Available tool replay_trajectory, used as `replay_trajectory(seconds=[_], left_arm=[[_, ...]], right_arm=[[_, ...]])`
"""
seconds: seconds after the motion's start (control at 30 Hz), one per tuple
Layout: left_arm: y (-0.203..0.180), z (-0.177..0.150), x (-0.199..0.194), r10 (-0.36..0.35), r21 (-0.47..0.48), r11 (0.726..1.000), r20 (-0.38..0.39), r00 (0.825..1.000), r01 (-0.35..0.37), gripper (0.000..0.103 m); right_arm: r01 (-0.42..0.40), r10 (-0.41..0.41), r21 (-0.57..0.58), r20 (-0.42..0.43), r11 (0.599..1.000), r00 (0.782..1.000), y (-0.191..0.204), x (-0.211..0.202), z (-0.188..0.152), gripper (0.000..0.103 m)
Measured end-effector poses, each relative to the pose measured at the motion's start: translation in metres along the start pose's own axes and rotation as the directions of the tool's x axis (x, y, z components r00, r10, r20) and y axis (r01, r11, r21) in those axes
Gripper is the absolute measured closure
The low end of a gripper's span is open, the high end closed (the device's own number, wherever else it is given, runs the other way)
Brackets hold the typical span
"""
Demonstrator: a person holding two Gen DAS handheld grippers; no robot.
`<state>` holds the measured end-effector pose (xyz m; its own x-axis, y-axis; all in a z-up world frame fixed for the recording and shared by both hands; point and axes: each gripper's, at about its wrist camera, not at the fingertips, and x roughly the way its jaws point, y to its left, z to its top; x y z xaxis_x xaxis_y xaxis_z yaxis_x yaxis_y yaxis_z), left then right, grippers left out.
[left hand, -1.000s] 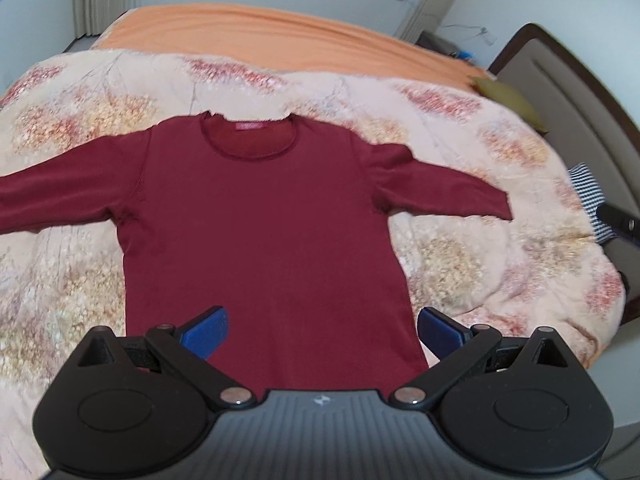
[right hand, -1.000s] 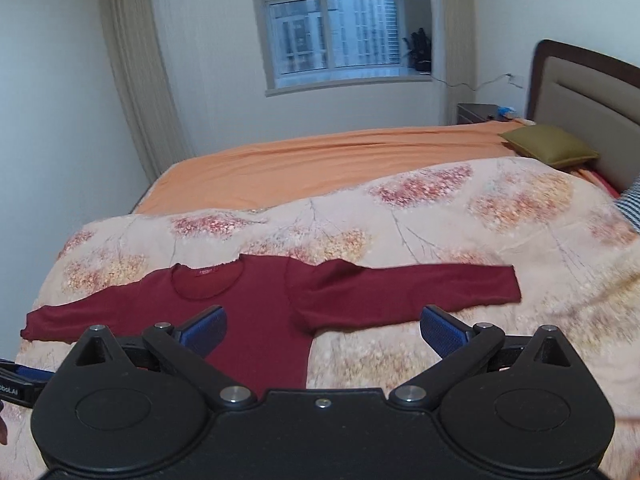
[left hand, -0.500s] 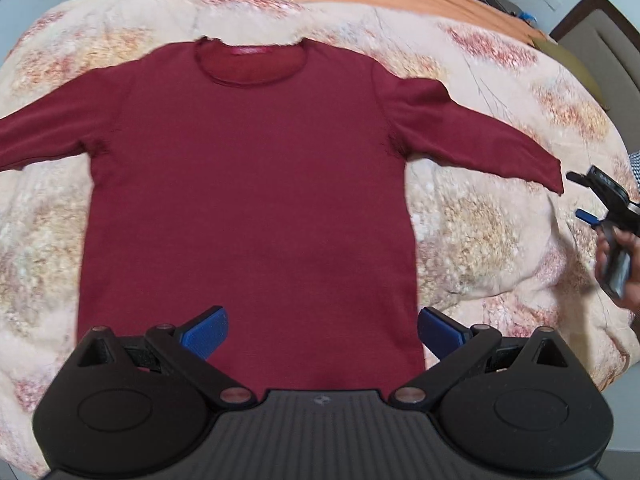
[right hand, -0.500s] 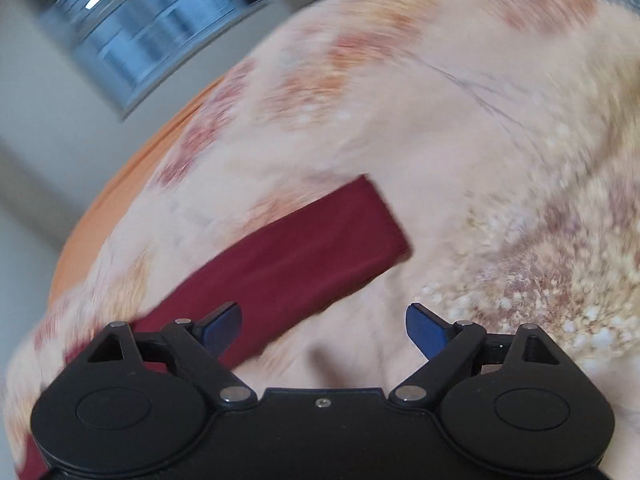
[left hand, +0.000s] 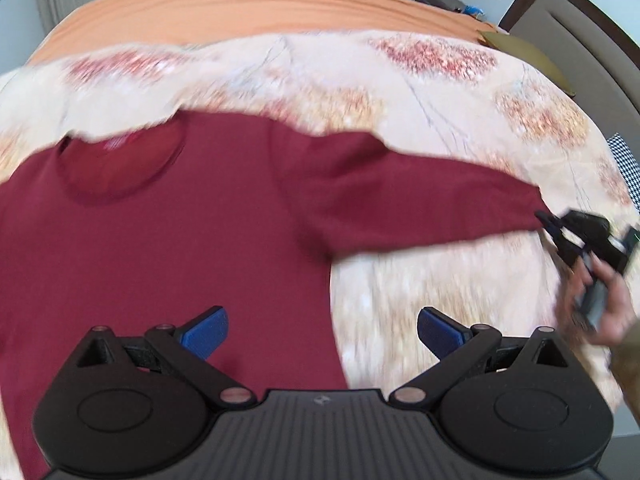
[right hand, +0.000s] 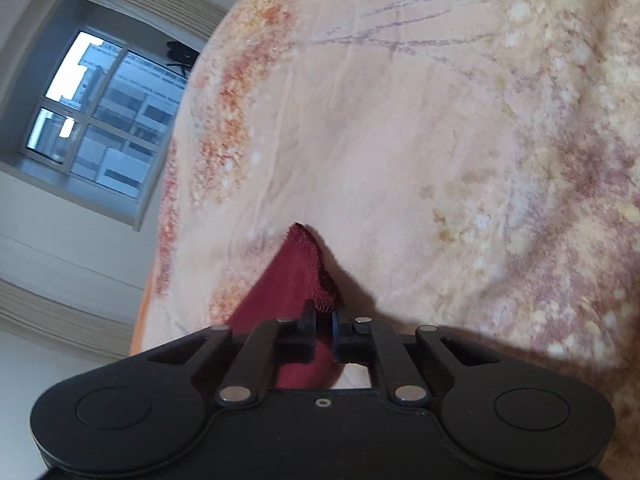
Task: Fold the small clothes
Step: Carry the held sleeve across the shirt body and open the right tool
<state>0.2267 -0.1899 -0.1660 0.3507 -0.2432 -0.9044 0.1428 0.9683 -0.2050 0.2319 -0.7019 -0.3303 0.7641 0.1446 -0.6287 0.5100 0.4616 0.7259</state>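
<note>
**Sleeve cuff clamped; left gripper spread over the shirt body**

1. Garment. A dark red long-sleeved shirt [left hand: 160, 240] lies flat, front up, on a floral quilt [left hand: 440, 92] that covers the bed. Its round neckline points toward the far edge of the bed, where an orange sheet [left hand: 248, 8] shows beyond the quilt. One sleeve [left hand: 420, 204] stretches out toward the headboard [left hand: 576, 40] side of the bed. The opposite sleeve runs out of the left wrist view.

2. Right gripper [right hand: 323, 322]. The jaws are clenched on the cuff of the outstretched sleeve — red fabric with a frayed edge [right hand: 316, 280] passes between the two black fingers and rises just past their tips. The cuff is lifted slightly off the quilt at the grip. In the left wrist view the same gripper [left hand: 550, 222] appears, blurred, at the sleeve end, held by a hand [left hand: 600, 300].

3. Left gripper [left hand: 322, 330]. The jaws are released and stand wide, with nothing between the blue pads [left hand: 204, 330]. One pad is over the lower body of the shirt; the other is over bare quilt just beyond the shirt's side seam. Whether either pad touches the fabric cannot be told.

4. Surroundings. A window [right hand: 96, 124] shows behind the bed in the right wrist view, and an olive pillow [left hand: 528, 60] lies beside the headboard.
</note>
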Motion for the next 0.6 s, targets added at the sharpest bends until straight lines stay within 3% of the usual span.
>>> replay_trajectory(seconds=[0.13, 0.23, 0.3, 0.37, 0.43, 0.53, 0.6], left_arm=[[-0.009, 0.048, 0.047, 0.038, 0.028, 0.999, 0.037, 0.999, -0.039, 0.0], [-0.015, 0.076, 0.083, 0.148, 0.054, 0.987, 0.065, 0.987, -0.152, 0.0], [-0.02, 0.087, 0.108, 0.247, 0.083, 0.964, 0.07, 0.966, -0.253, 0.0], [-0.023, 0.094, 0.137, 0.355, 0.122, 0.926, 0.047, 0.934, -0.358, 0.0], [-0.022, 0.094, 0.164, 0.403, 0.162, 0.903, 0.005, 0.915, -0.399, 0.0], [-0.016, 0.091, 0.169, 0.398, 0.165, 0.904, 0.005, 0.917, -0.394, 0.0], [-0.008, 0.091, 0.151, 0.339, 0.117, 0.933, 0.021, 0.94, -0.339, 0.0]], right_arm=[[-0.097, 0.096, 0.008, 0.049, 0.995, 0.994, 0.003, -0.021, 0.018, 0.098], [-0.128, 0.128, -0.001, 0.085, 0.992, 0.988, 0.005, -0.044, 0.034, 0.099], [-0.142, 0.146, -0.05, 0.069, 0.989, 0.987, 0.011, -0.055, 0.037, 0.099], [-0.142, 0.148, -0.115, 0.04, 0.983, 0.988, 0.022, -0.059, 0.034, 0.099], [-0.156, 0.161, -0.131, 0.029, 0.979, 0.987, 0.027, -0.062, 0.029, 0.099], [-0.167, 0.174, -0.14, 0.042, 0.976, 0.984, 0.033, -0.069, 0.023, 0.099], [-0.179, 0.188, -0.142, 0.052, 0.973, 0.981, 0.039, -0.076, 0.021, 0.099]])
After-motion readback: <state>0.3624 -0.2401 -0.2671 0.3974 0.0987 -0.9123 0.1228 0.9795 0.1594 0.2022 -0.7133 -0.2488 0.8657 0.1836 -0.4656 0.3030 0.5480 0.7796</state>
